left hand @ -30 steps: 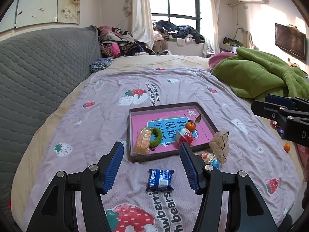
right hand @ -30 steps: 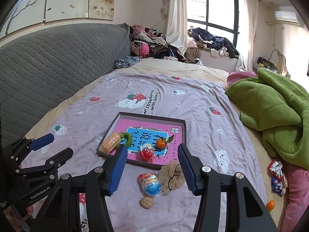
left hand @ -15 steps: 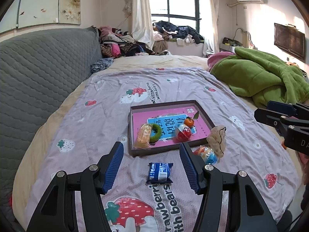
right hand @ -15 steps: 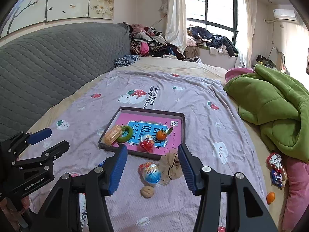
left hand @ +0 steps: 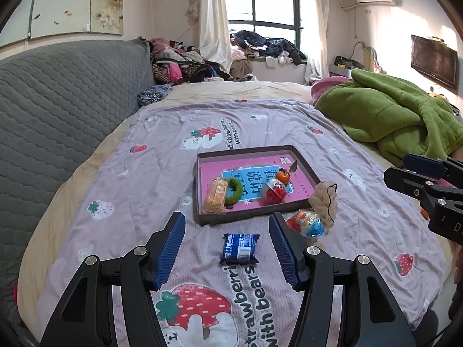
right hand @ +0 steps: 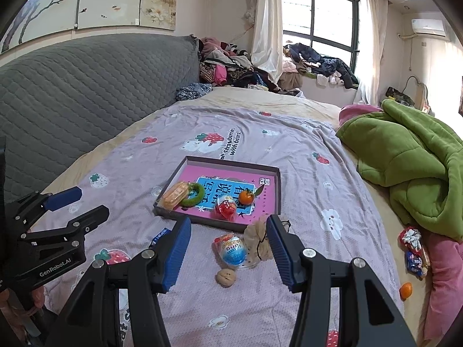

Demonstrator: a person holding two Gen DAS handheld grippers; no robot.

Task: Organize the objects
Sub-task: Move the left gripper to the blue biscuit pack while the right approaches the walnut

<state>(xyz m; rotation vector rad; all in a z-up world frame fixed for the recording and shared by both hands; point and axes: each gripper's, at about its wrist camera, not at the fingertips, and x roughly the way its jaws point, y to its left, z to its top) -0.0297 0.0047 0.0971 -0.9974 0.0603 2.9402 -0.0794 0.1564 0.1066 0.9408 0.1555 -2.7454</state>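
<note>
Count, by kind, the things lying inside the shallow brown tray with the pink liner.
Clear-wrapped orange snack bar: 1
Fuzzy green ring: 1
Red foil-wrapped egg: 1
Small orange tangerine with a leaf: 1
Total: 4

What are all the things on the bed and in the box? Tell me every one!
Box: 1, dark rim, pink inside, mid-bed.
Orange packet: 1, in box.
Green ring: 1, in box.
Red egg: 1, in box.
Mandarin: 1, orange, in box.
Blue packet: 1, before box.
Blue egg: 1, blue-orange, before box.
Beige scrunchie: 1, beside blue egg.
Walnut: 1, tan, nearest.
Green blanket: 1, right.
Left gripper: black-blue, open.
Right gripper: black-blue, open.
</note>
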